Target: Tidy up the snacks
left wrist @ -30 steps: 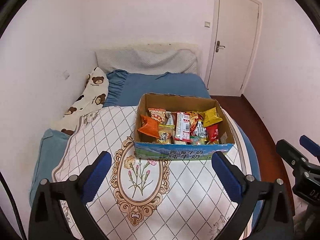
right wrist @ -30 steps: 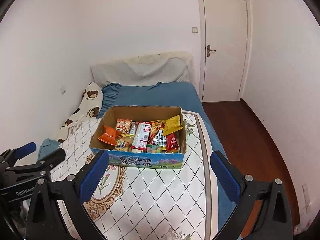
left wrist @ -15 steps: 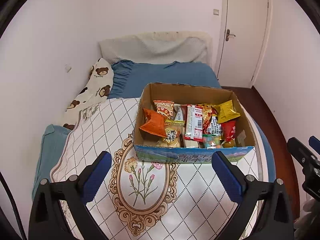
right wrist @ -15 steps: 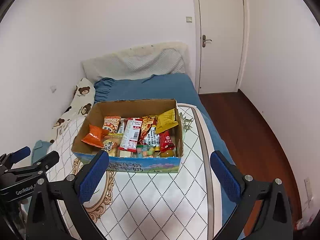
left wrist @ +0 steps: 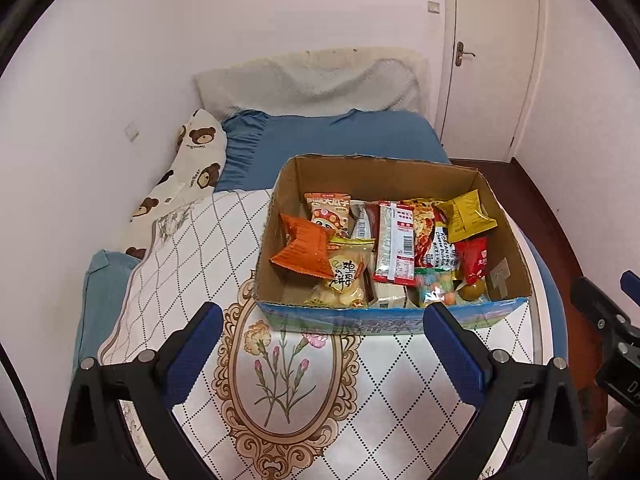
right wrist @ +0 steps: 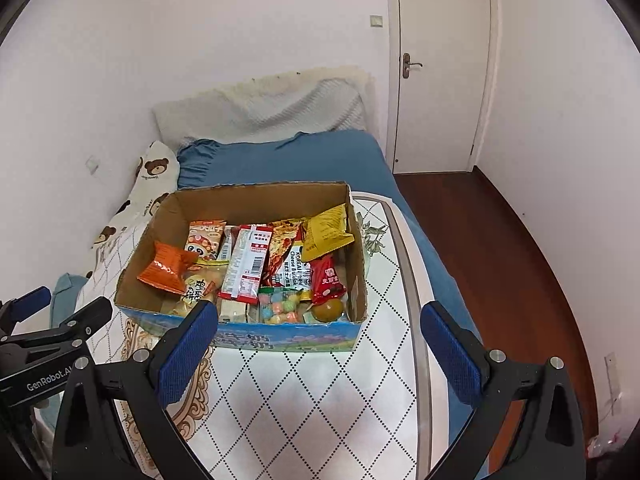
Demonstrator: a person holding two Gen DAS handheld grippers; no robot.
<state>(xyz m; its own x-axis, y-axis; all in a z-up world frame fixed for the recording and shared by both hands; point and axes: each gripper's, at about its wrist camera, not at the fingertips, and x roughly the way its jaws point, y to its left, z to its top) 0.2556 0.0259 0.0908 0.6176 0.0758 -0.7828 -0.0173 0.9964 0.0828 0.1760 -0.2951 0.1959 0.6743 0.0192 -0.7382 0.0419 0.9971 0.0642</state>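
Both cameras have drawn closer to the cardboard box (left wrist: 394,240), which now fills more of the centre of each view. We hold the left tongs (left wrist: 320,344) and the right tongs (right wrist: 320,340) wide apart and empty, low in the frame, above the quilted bedspread (left wrist: 180,280) on the bed. Inside the box, snack packets lie jumbled: an orange packet (left wrist: 304,246) at the left, a yellow packet (left wrist: 466,216) at the upper right, a red-and-white packet (right wrist: 246,266) in the middle. We judge them light, crinkly and easily crushed; we would pinch a sealed edge, gently.
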